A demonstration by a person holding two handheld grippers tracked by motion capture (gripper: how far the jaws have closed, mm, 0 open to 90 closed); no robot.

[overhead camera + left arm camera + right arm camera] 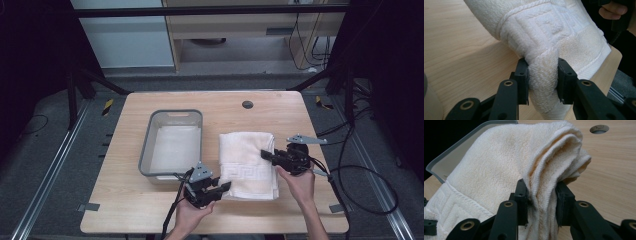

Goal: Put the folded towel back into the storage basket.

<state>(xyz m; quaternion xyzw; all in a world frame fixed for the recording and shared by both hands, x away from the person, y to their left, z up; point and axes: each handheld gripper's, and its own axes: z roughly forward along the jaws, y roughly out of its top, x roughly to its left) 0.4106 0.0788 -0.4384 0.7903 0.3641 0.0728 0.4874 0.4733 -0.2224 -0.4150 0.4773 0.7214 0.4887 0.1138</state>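
A: Pinching the folded cream terry towel (pixel 248 162) at two edges, left gripper (pixel 541 80) and right gripper (pixel 541 202) both clamped on cloth, beside the grey plastic tub (pixel 172 142).

B: Risking a slipped fold, probably, if lifting unevenly.

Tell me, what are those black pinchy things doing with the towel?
A person holds a gripper in each hand. The left gripper pinches the folded white towel at its near corner, and the right gripper pinches its layered edge on the other side. The towel lies on the wooden table, beside an empty grey tub.
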